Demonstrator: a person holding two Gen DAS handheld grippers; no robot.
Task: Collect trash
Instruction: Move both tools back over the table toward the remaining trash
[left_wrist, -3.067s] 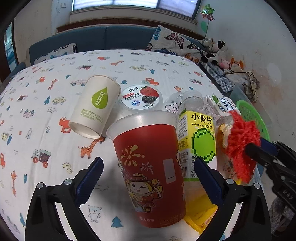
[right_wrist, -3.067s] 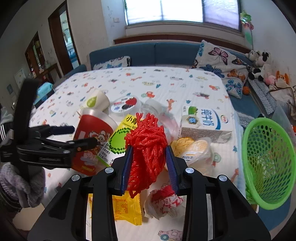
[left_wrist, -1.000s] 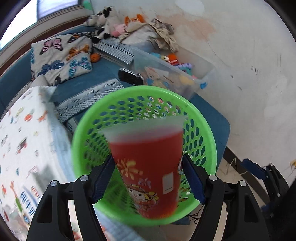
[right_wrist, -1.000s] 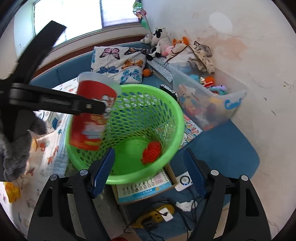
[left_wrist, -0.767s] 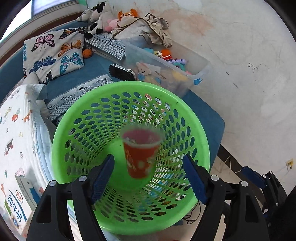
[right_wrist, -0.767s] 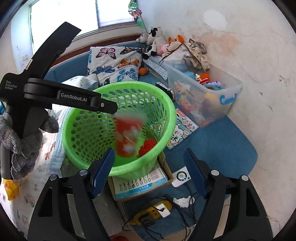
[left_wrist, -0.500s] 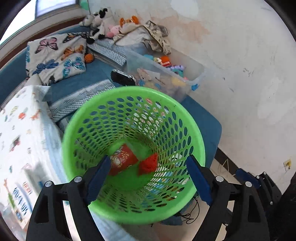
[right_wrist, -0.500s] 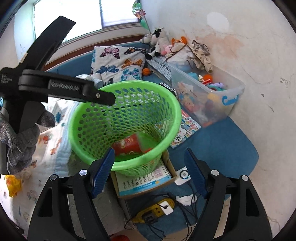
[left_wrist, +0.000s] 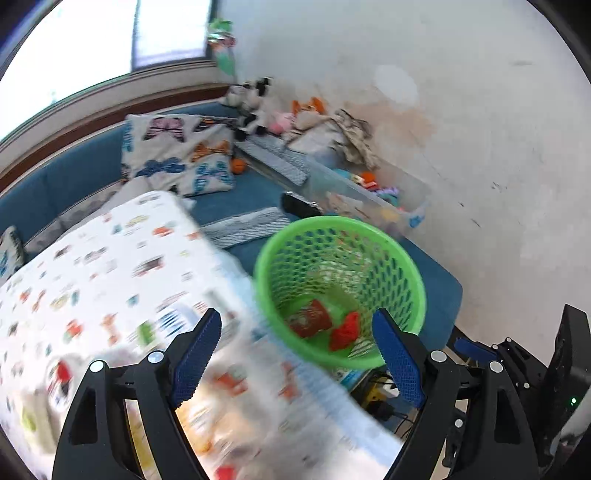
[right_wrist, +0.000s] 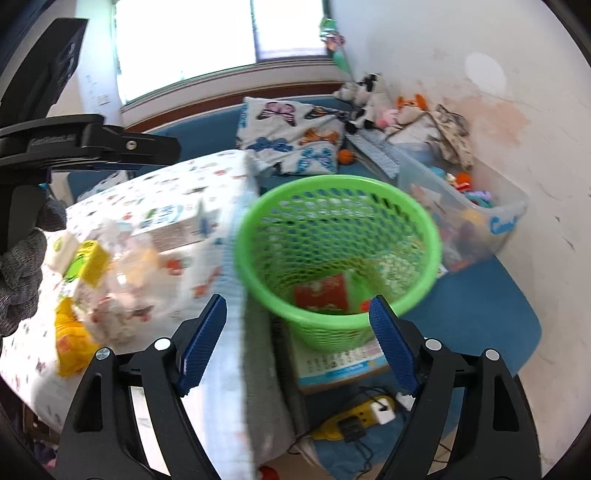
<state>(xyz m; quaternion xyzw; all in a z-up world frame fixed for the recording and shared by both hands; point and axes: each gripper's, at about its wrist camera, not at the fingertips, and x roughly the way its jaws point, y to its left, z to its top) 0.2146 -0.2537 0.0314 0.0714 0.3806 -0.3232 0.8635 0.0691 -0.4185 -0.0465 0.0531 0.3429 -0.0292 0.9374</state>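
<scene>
Red cup (left_wrist: 309, 318) lies on its side at the bottom of the green basket (left_wrist: 413, 273), red knitted piece (left_wrist: 345, 331) just beside it, touching or nearly so. From the right wrist view the cup (right_wrist: 322, 291) shows thru the basket mouth (right_wrist: 430, 236); only a sliver of the red piece visible there. Basket sits on a printed box or book (right_wrist: 343, 363) on the floor, just beside the edge of the bed w/ cartoon-print sheet (left_wrist: 96, 266).

Rest of the trash is on the sheet, blurred: white carton (right_wrist: 173, 225), yellow-green juice carton (right_wrist: 86, 264), clear plastic wrap (right_wrist: 125, 273), yellow packet (right_wrist: 72, 341).

Left gripper (left_wrist: 295, 360): fingers wide apart, nothing between them, having just been opening; it hangs over the bed edge, basket ahead & to the right. Right gripper (right_wrist: 297, 343): fingers also wide apart & empty, just opened a bit more, basket right ahead. Grey-gloved hand (right_wrist: 20, 273) holds the left gripper at the left edge of the right view.

Clear toy bin (right_wrist: 476, 218) & butterfly pillow (right_wrist: 291, 136) beyond the basket
</scene>
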